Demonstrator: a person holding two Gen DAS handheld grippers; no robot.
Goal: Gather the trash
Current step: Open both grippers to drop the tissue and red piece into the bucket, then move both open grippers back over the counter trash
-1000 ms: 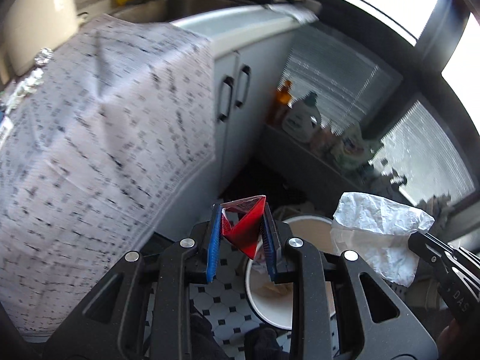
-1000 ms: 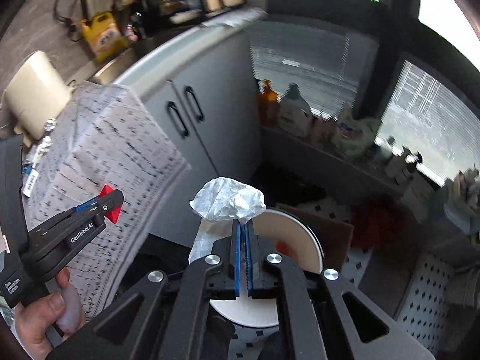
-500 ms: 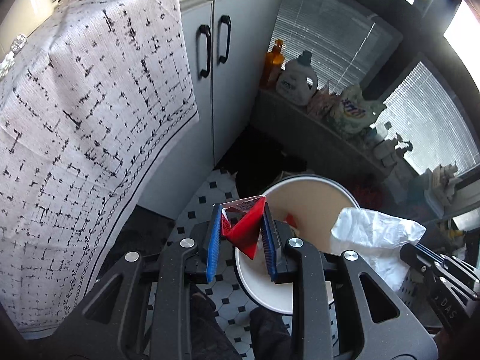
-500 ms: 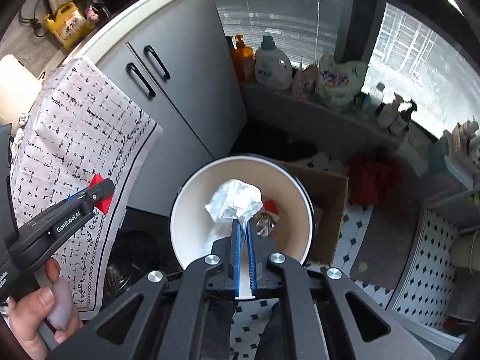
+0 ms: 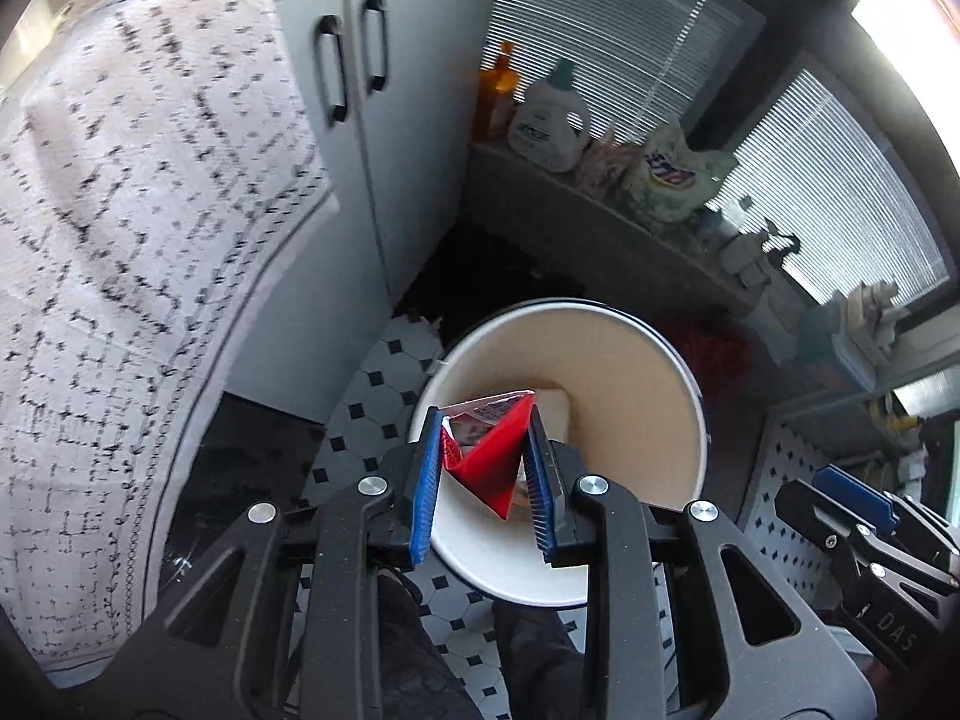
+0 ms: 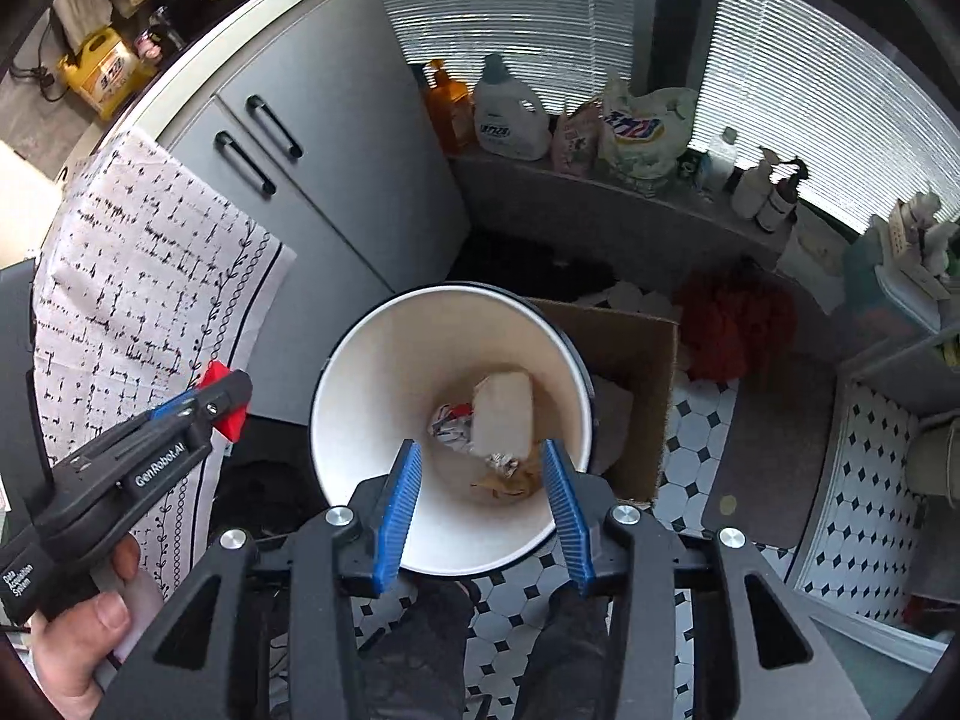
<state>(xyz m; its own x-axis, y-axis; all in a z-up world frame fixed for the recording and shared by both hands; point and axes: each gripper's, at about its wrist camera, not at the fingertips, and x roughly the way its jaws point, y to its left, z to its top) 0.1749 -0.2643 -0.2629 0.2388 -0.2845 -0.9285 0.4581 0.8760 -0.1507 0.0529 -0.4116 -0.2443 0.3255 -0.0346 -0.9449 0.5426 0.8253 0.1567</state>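
Observation:
A white trash bin (image 5: 630, 372) stands on the tiled floor below both grippers. Over its near rim hangs my left gripper (image 5: 483, 420), its blue pads still on a folded red wrapper (image 5: 486, 462) while the jaws begin opening. The right gripper (image 6: 480, 450) is above the bin (image 6: 372, 348) with its jaws opening and nothing between them. A crumpled white tissue (image 6: 504, 414) lies at the bottom among other scraps. In the right wrist view, the left gripper (image 6: 225, 390) with the red wrapper (image 6: 228, 420) shows at the left. The right gripper (image 5: 810, 489) shows at the left wrist view's right edge.
Grey cabinet doors (image 6: 336, 180) and a hanging patterned cloth (image 6: 138, 288) stand to the left of the bin. A cardboard box (image 6: 630, 372) sits against its right side. A low shelf with detergent bottles (image 6: 510, 114) runs behind. A person's hand (image 6: 78, 648) holds the left gripper.
Both grippers came down over the bin. The right gripper opened and the white tissue dropped into the bin. The left gripper kept the red wrapper.

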